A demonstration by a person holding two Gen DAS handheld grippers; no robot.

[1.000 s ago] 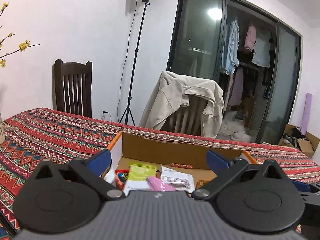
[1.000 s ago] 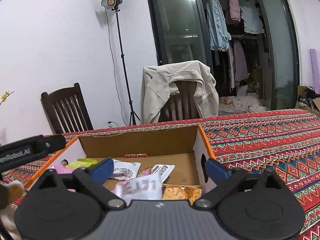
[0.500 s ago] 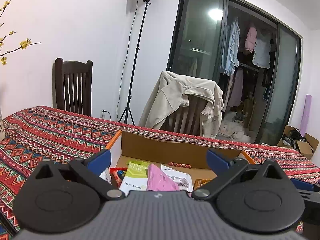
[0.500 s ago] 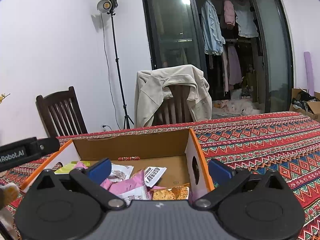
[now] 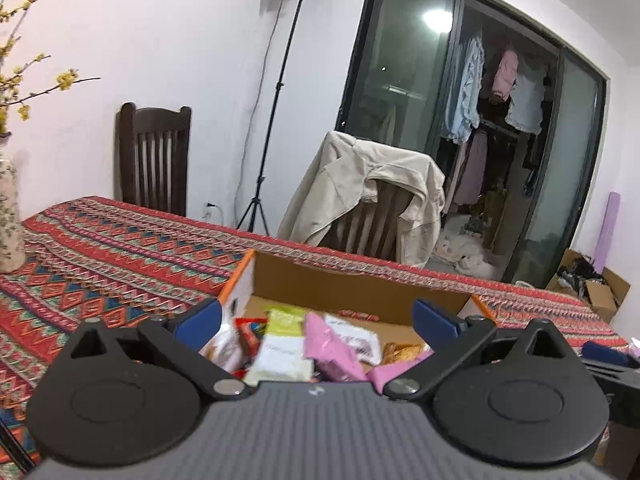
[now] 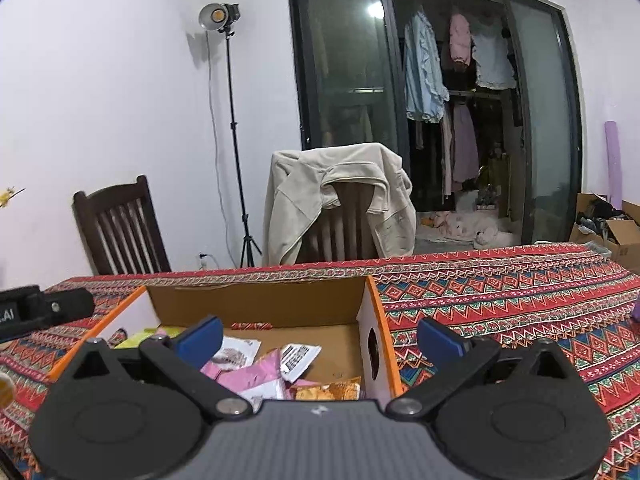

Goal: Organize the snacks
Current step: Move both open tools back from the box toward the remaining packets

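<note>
Both grippers, left gripper [image 5: 316,318] and right gripper [image 6: 320,334], hover wide and empty over the cardboard box [image 6: 256,304] on the patterned tablecloth [image 6: 500,300], where I judge 1 risk: overlapping snack packets [image 5: 320,340] let a descending finger snag 2 at once.

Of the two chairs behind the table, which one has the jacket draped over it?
The chair nearer the glass sliding doors: a cream jacket hangs over its back. The other dark wooden chair, left of the light stand, is bare.
</note>
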